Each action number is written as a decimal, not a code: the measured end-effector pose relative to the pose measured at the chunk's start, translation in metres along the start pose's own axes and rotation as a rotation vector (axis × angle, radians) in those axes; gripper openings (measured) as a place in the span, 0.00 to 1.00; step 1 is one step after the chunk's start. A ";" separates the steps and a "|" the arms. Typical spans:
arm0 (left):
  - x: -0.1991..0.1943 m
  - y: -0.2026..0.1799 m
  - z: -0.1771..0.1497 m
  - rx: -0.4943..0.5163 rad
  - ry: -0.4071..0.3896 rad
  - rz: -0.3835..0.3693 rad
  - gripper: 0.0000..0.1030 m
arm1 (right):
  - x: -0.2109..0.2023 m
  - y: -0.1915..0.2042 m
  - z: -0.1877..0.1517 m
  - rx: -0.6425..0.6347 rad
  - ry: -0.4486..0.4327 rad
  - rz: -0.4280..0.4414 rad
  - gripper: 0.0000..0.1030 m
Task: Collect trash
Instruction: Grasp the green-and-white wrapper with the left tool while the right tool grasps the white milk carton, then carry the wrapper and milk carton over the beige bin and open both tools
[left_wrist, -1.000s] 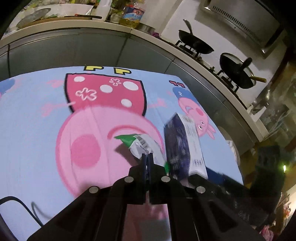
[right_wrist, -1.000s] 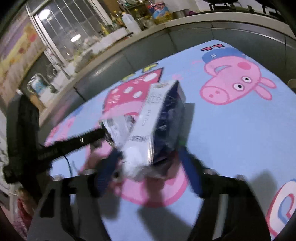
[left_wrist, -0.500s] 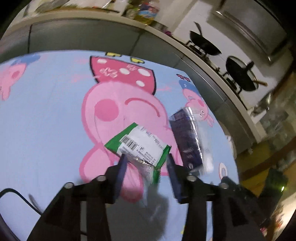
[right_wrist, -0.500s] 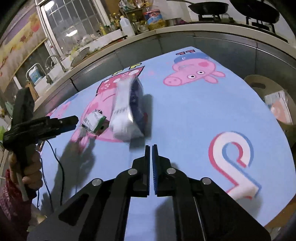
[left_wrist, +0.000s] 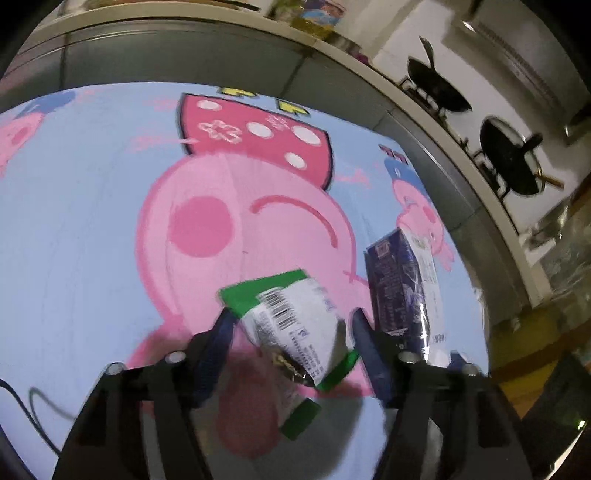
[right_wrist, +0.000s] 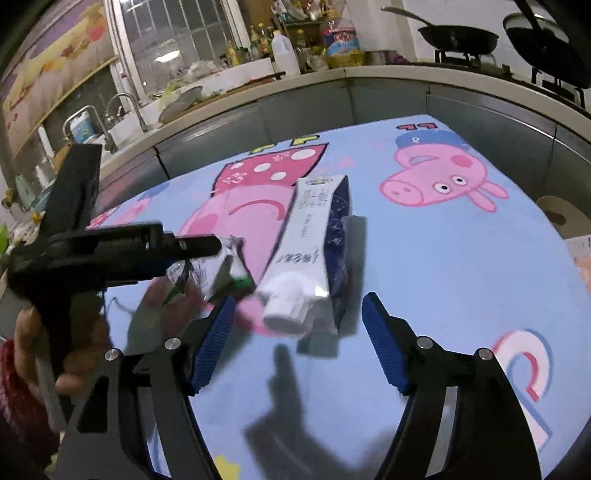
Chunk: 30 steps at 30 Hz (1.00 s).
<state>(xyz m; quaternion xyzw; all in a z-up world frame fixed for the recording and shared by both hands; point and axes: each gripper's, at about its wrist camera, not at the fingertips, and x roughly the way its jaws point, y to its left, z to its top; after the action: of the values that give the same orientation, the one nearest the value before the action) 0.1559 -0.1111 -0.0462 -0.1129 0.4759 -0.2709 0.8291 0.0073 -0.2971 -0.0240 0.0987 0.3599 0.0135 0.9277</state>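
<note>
Your left gripper (left_wrist: 291, 332) points down at the tabletop (left_wrist: 74, 229), which is covered by a blue cartoon-pig cloth. Its blue fingers (left_wrist: 221, 332) stand apart and have just been closing in; a green-and-white wrapper (left_wrist: 295, 321) sits between them, barcode side up, and whether the pads press on it cannot be told through the blur. Just right of the wrapper lies a dark blue carton (left_wrist: 399, 288), its white side turned away from the wrapper. Your right gripper (right_wrist: 299, 339) hovers over the cloth with its fingers (right_wrist: 380, 339) wide apart, having just opened, and nothing between them. The carton (right_wrist: 314, 251) lies just beyond those fingers, its white cap end nearest them. In the right wrist view your left hand (right_wrist: 40, 350) grips the left gripper's handle at the left edge, its tip at the wrapper (right_wrist: 218, 269) beside the carton.
</note>
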 end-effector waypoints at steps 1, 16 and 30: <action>0.005 -0.003 0.000 0.010 0.020 -0.022 0.18 | 0.008 -0.002 0.002 0.002 0.010 -0.011 0.69; 0.003 -0.102 0.016 0.155 0.054 -0.229 0.02 | -0.032 -0.098 -0.012 0.215 -0.087 -0.095 0.50; 0.084 -0.297 0.026 0.411 0.147 -0.351 0.02 | -0.097 -0.250 0.005 0.384 -0.246 -0.293 0.49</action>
<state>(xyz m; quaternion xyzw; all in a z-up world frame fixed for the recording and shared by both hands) 0.1105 -0.4050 0.0387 -0.0031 0.4429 -0.5087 0.7383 -0.0733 -0.5523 -0.0041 0.2206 0.2511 -0.2016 0.9207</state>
